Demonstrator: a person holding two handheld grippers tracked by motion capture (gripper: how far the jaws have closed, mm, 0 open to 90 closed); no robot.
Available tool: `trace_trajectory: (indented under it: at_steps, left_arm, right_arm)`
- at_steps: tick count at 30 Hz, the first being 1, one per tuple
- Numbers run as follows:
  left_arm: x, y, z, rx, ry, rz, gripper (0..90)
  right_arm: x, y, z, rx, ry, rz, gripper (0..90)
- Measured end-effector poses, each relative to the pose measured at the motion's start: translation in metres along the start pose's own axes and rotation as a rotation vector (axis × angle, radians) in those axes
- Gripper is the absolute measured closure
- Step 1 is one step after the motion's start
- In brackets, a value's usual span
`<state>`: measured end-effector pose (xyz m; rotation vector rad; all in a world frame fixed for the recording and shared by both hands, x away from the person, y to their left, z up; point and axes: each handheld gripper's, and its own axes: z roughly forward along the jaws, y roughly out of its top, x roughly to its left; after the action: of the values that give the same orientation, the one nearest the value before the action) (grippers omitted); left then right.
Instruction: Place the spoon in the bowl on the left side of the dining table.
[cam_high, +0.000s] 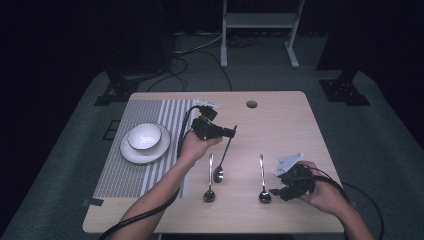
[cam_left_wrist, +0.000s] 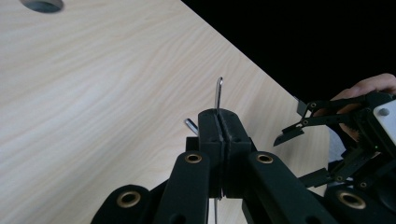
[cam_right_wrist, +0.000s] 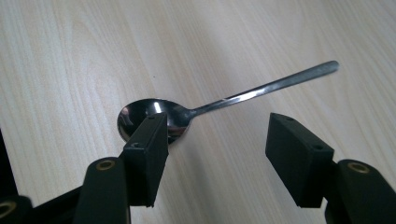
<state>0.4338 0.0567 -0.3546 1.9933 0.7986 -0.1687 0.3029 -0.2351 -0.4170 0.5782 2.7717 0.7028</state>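
The left gripper (cam_high: 234, 131) is clenching a spoon (cam_high: 223, 156) by its handle tip, its bowl hanging down toward the table (cam_high: 280, 115). The right gripper (cam_high: 274, 192) is standing released, nothing between its jaws, just beside the bowl of the rightmost spoon (cam_high: 262, 179) (handle running away from the person). That spoon is lying nearest the right hand, so a reach would likely fall to it.

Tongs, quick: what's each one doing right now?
Left tongs: shut on a spoon.
Right tongs: open, holding nothing; another spoon lies on the table just ahead.
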Motion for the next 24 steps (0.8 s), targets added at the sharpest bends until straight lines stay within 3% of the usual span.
trace_trajectory:
  at_steps: [14,24]
  left_arm:
    - [0.011,0.010,-0.028,-0.017,0.069,0.010,89.4]
    - [0.023,0.012,-0.050,-0.043,0.105,-0.010,89.4]
  right_arm:
    - [-0.006,-0.016,-0.009,-0.023,-0.018,0.070,35.9]
    - [-0.006,-0.026,-0.011,-0.017,-0.019,0.104,35.9]
